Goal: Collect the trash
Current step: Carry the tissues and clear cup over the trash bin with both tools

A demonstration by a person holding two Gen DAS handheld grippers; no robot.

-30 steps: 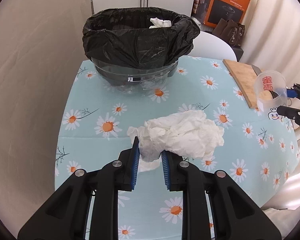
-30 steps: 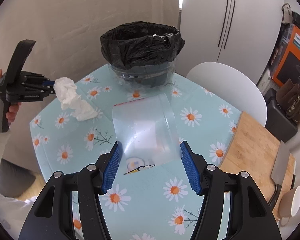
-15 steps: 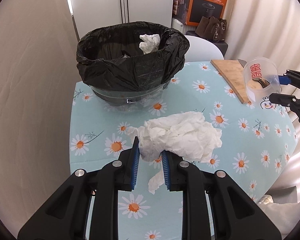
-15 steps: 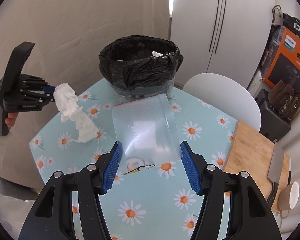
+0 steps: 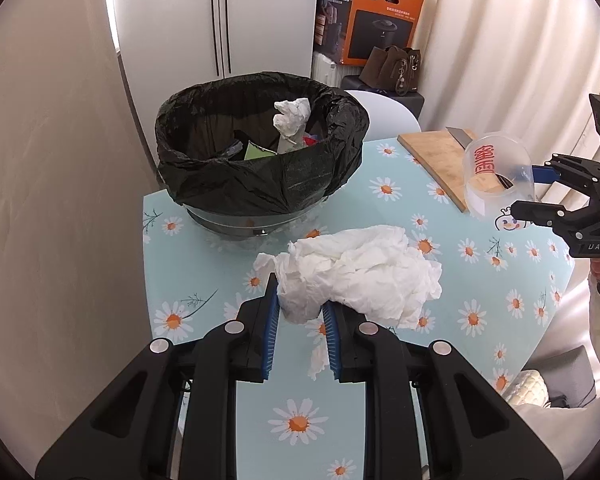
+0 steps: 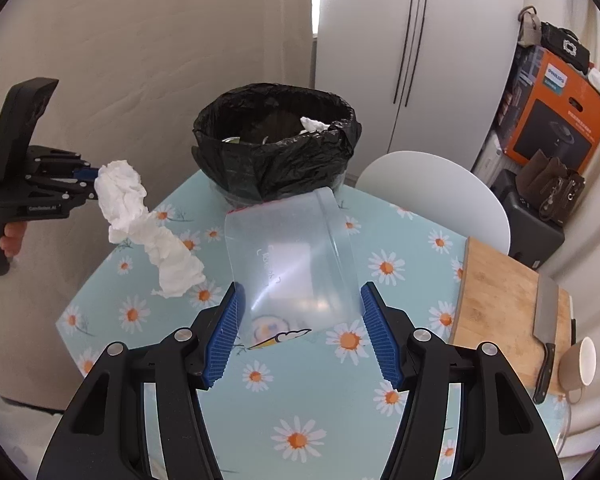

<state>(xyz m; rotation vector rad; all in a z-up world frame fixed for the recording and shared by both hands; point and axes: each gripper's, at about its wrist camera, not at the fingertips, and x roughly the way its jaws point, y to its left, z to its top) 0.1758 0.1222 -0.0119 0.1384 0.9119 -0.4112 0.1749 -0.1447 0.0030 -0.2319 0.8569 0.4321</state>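
Your count: two grippers, left [image 5: 300, 316] and right [image 6: 302, 328]; two tissue wads, one clamped [image 5: 352, 276], one binned [image 5: 292, 114]; one clear cup [image 6: 292, 256]; one bin [image 5: 260, 148]; one knife [image 6: 546, 332]; one mug [image 6: 580, 364].

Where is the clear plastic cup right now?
The clear plastic cup is clamped in the right gripper, held above the daisy tablecloth, just short of the black-lined trash bin, with the cutting board to its right.

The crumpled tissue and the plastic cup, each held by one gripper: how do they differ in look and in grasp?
The crumpled tissue is white, opaque and shapeless; the plastic cup is clear and rigid, with red print. The left gripper pinches the tissue with narrow jaws, and a tail hangs down; the right gripper spans the cup with wide jaws. Both are held above the table, near the trash bin.
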